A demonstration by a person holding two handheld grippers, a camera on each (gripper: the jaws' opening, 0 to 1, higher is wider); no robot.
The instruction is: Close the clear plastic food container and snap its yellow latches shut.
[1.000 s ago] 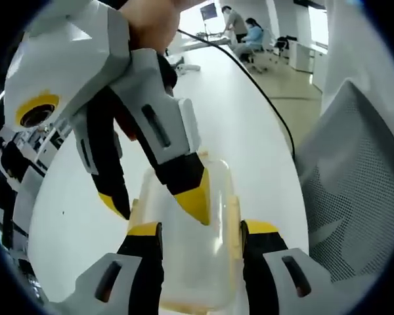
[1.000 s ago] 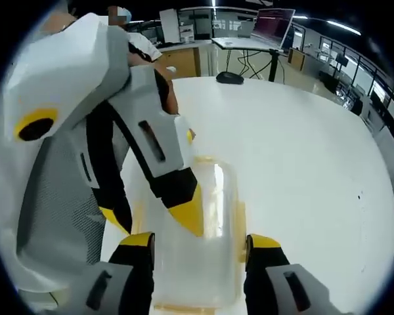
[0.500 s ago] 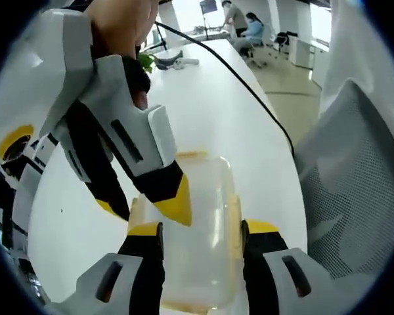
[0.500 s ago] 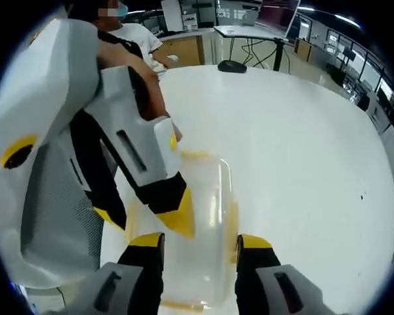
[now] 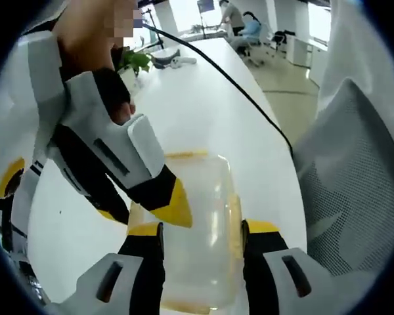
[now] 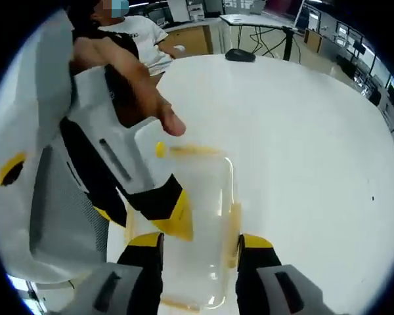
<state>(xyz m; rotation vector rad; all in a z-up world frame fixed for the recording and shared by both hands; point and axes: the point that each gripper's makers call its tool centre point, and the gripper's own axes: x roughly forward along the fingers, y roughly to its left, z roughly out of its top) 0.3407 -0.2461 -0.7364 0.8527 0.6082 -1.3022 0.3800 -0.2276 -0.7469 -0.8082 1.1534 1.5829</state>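
Clear plastic food container (image 5: 197, 230) is sitting on the white bench (image 5: 203, 105), lid down flat on it by the look of things, long axis running away from both cameras.

Handling guess: thin clear plastic, so light, slick and somewhat flexy; it'll skate on the bench if pushed sideways. Best to press straight down on the lid rim and work the yellow latches (image 5: 234, 220) along the long sides, not squeeze the walls.

Left claw (image 5: 200, 230) is spread wide, one tip either side of the container's near end, straddling it; can't tell if the tips are actually touching the latches. Not pinching anything.

Right claw (image 6: 198, 241) is likewise spread, straddling the container (image 6: 190, 230) from the opposite end, yellow side latch (image 6: 233, 223) just inside its tip. In the left gripper view its yellow tip (image 5: 174, 207) is hovering over or resting on the lid; contact unclear.

Latch state: can't tell whether they're snapped.
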